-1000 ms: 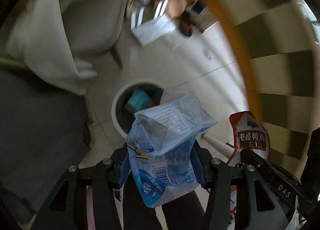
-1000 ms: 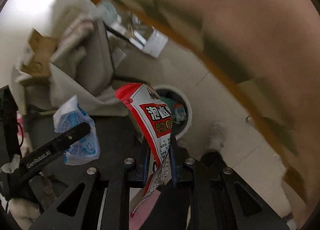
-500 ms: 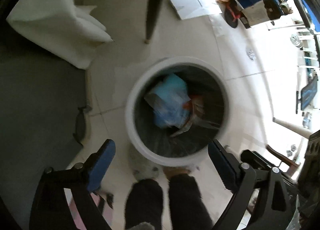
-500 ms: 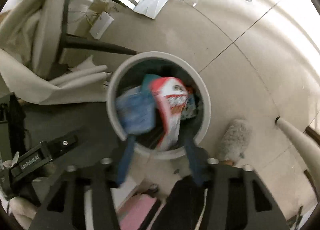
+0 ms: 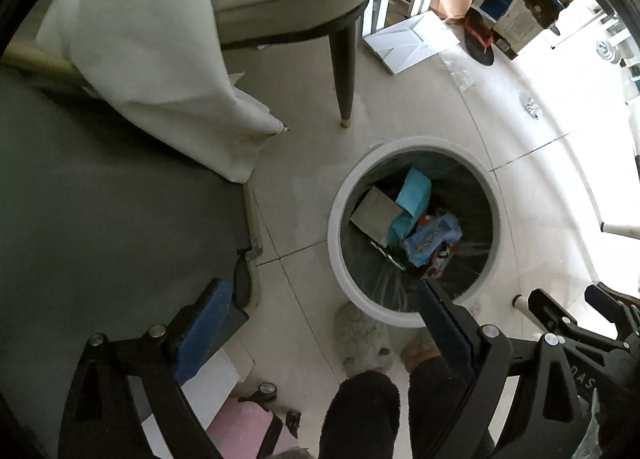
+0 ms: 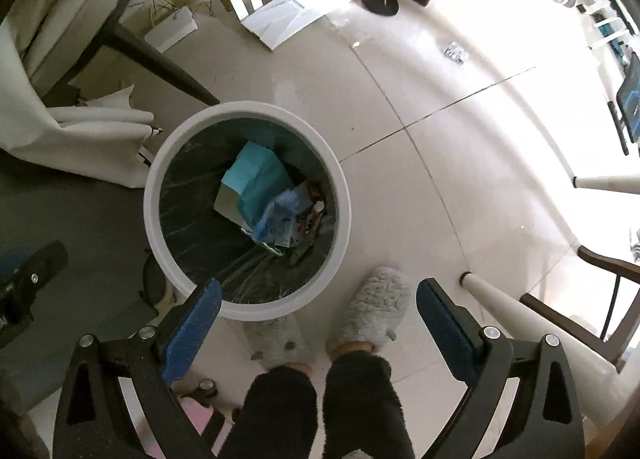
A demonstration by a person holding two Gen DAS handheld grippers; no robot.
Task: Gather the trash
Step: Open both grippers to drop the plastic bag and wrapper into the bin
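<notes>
A round white trash bin (image 5: 340,275) with a dark liner stands on the tiled floor; it also shows in the right wrist view (image 6: 156,163). Inside lie a pale blue plastic wrapper (image 5: 430,239), also in the right wrist view (image 6: 276,219), a red snack packet (image 5: 442,259), a teal paper (image 5: 414,195) and a grey card. My left gripper (image 5: 320,323) is open and empty above the bin's near rim. My right gripper (image 6: 318,323) is open and empty above the near rim and the person's slippers.
A chair with a dark leg (image 5: 344,71) and a white cloth (image 5: 160,71) stand left of the bin. A grey surface (image 5: 100,219) fills the left. Cardboard and boxes (image 5: 412,39) lie on the floor behind. The person's grey slippers (image 6: 372,311) stand beside the bin. White furniture legs (image 6: 492,295) rise at right.
Both grippers opened over the bin: the blue wrapper left my left gripper, the red packet left my right, and both fell in. Both now rest inside.
</notes>
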